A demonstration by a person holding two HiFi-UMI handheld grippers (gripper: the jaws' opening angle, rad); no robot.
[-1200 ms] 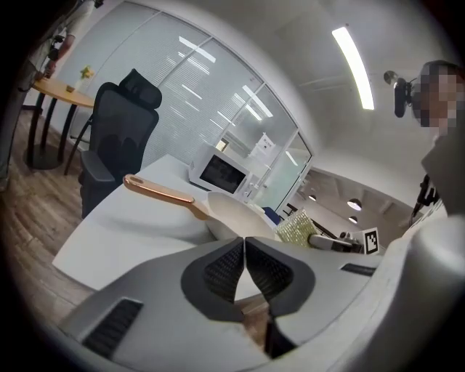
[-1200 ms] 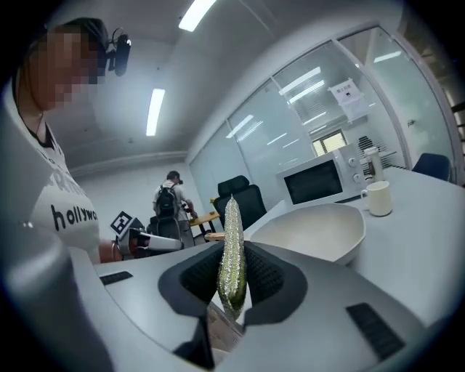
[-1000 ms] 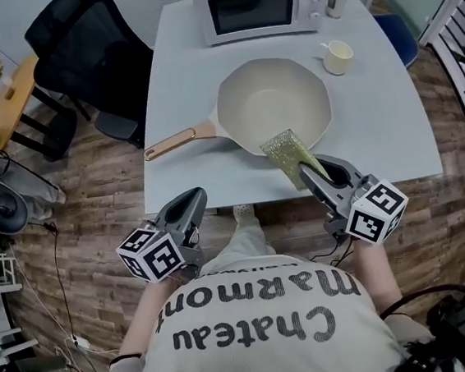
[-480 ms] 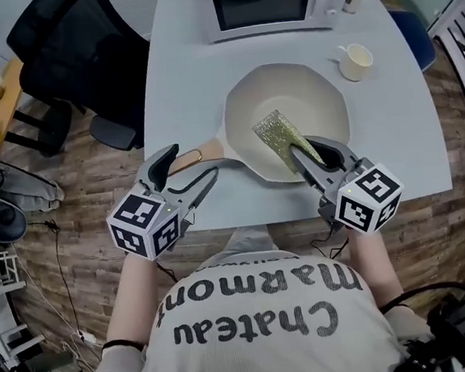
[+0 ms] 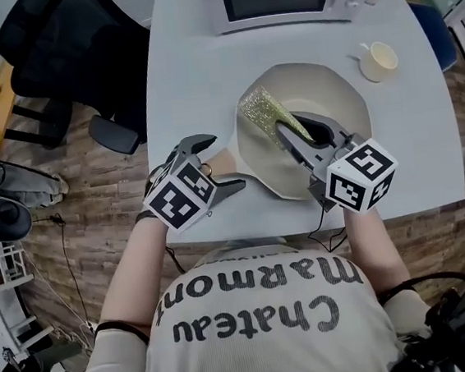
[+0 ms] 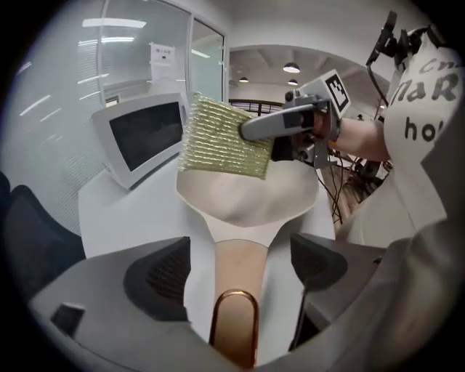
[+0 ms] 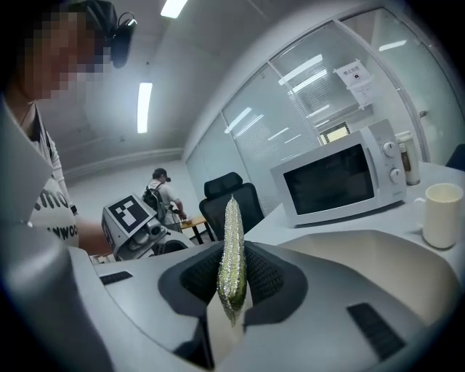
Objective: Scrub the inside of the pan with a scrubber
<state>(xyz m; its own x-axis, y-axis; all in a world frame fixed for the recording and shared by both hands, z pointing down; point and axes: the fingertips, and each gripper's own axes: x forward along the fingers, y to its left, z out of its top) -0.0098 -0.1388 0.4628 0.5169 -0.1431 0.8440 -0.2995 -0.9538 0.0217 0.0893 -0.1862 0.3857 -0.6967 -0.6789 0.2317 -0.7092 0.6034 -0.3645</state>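
Head view: find the pan (image 5: pixel 330 88) mid frame on the worktop (image 5: pixel 187 70). Shut the left gripper (image 6: pixel 238 270), fingers spread wide and just now opening, on the handle (image 6: pixel 236 305) lying untouched between them. With the right gripper (image 7: pixel 232 287) fingers pinching the scrubber (image 7: pixel 232 247) over the pan's left side, press flat and rub round. Cannot tell if scrubber touches pan. Hard to see most of the handle under the left gripper.

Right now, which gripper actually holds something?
The right gripper, shut on the glittery scrubber; the left gripper's fingers have just opened around the pan handle.
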